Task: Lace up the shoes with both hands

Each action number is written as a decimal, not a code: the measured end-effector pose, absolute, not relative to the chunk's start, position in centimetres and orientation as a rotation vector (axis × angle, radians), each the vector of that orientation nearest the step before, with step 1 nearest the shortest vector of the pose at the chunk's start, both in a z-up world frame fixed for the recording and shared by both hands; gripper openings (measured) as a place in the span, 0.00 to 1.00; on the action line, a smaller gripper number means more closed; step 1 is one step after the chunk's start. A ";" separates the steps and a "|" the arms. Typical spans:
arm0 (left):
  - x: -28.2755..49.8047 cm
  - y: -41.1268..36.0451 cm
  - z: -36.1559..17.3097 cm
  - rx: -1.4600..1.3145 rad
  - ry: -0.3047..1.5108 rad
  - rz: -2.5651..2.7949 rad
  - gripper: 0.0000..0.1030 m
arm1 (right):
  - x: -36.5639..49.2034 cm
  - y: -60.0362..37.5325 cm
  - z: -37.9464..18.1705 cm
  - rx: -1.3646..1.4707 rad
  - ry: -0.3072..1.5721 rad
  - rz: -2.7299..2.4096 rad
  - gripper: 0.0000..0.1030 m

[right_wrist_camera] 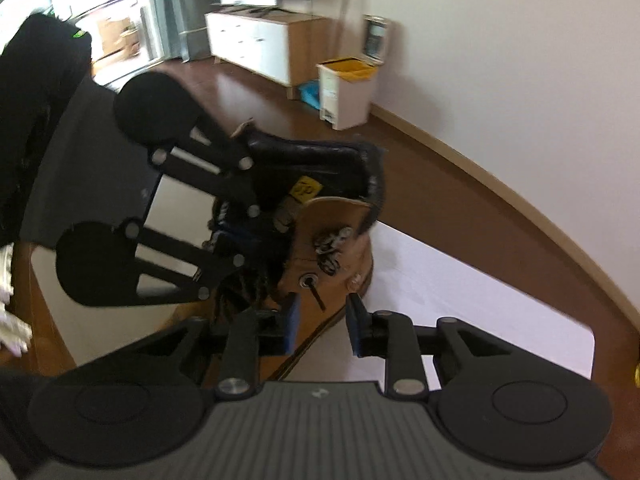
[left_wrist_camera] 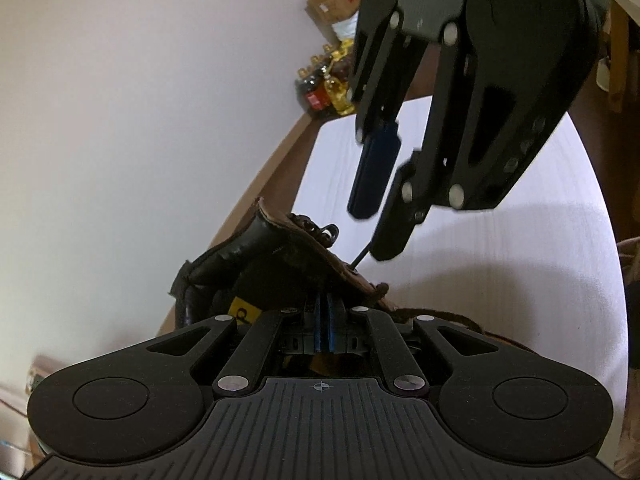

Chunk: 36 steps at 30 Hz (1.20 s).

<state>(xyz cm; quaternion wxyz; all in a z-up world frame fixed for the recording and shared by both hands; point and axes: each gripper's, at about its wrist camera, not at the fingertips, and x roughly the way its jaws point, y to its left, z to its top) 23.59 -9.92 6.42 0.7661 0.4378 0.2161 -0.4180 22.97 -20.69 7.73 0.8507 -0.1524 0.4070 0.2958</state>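
A brown leather boot with a black padded collar stands on a white sheet. My left gripper is shut on the boot's upper beside the lacing; it shows from the side in the right wrist view. A dark lace tip pokes out of a metal eyelet in the brown flap. My right gripper is open, its blue pads either side of the lace tip without pressing on it. Seen from the left wrist, the right gripper hangs over the lace tip.
Metal lace hooks sit above the eyelet. A cardboard box and bottles stand by the wall. A white bin and a sideboard stand across the brown floor. A dark sleeve is at the left.
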 end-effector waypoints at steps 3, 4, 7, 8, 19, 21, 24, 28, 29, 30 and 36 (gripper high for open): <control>23.6 -10.1 6.5 0.951 0.471 -0.906 0.05 | 23.3 -20.8 7.4 -0.324 0.846 0.641 0.23; 23.7 -10.1 6.5 0.950 0.471 -0.906 0.05 | 23.4 -20.8 7.3 -0.324 0.841 0.648 0.21; 23.8 -10.1 6.6 0.942 0.469 -0.904 0.05 | 23.4 -20.8 7.0 -0.324 0.841 0.673 0.05; 23.8 -10.1 6.6 0.939 0.470 -0.903 0.08 | 23.3 -20.7 7.0 -0.323 0.846 0.679 0.03; 22.6 -3.2 9.2 0.721 0.579 -0.791 0.21 | 19.8 -25.1 10.4 -0.341 0.915 0.428 0.03; 22.7 -1.4 8.7 0.709 0.625 -0.734 0.21 | 19.1 -26.6 10.7 -0.354 0.936 0.347 0.03; 23.3 1.6 7.5 0.679 0.691 -0.658 0.21 | 18.2 -29.1 10.8 -0.385 0.971 0.215 0.03; 23.3 3.2 6.9 0.646 0.720 -0.612 0.22 | 17.3 -32.6 10.5 -0.361 1.047 0.024 0.03; 23.2 3.5 7.4 0.639 0.722 -0.611 0.23 | 17.1 -33.2 10.4 -0.351 1.067 -0.012 0.03; 23.1 3.6 7.7 0.628 0.720 -0.613 0.26 | 17.0 -33.5 10.1 -0.352 1.082 -0.033 0.03; 23.9 2.6 6.3 0.598 0.691 -0.673 0.27 | 16.1 -32.9 8.8 -0.355 1.120 -0.031 0.17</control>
